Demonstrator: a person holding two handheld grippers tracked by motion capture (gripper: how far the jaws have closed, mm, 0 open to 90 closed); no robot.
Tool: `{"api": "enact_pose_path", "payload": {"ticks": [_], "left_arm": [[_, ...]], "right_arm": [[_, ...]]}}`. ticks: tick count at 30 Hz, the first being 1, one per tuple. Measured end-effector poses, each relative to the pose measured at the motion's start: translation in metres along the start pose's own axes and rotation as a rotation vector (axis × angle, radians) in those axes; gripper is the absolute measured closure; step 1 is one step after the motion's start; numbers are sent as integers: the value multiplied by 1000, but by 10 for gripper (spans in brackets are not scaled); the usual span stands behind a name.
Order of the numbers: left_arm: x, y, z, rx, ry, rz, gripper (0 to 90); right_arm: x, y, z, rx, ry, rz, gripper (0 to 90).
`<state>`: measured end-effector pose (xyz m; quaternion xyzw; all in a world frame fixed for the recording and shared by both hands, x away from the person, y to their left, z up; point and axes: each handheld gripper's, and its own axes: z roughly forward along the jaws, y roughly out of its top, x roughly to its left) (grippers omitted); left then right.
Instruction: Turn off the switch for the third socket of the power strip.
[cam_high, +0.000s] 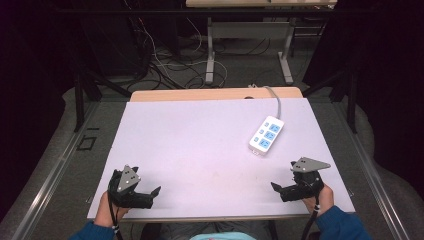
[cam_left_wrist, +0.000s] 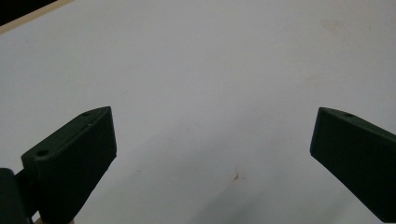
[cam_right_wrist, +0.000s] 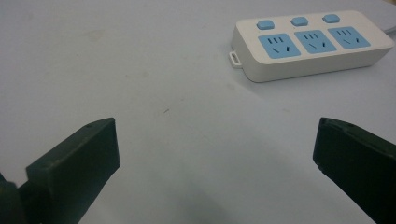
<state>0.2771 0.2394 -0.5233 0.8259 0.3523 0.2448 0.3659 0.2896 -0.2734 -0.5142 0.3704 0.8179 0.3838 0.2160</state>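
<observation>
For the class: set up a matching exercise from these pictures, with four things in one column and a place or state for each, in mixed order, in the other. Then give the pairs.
Column 1
1. white power strip with blue sockets
2. left black two-jaw gripper
3. right black two-jaw gripper
4. grey cable of the power strip

Column 2
A. open, at the near left corner of the white tabletop
B. runs off the far edge of the table
C. lies on the right half of the table, nothing plugged in
D. open, at the near right, jaws facing the strip

Pairs: 1-C, 2-A, 3-D, 4-B
</observation>
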Motion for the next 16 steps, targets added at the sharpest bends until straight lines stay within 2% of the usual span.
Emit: {"api": "enact_pose_path", "payload": {"ticks": [16], "left_arm": [[1, 0, 0, 8, 4, 10, 4]], "right_arm": [[0, -1, 0, 10, 4, -13, 0]]}}
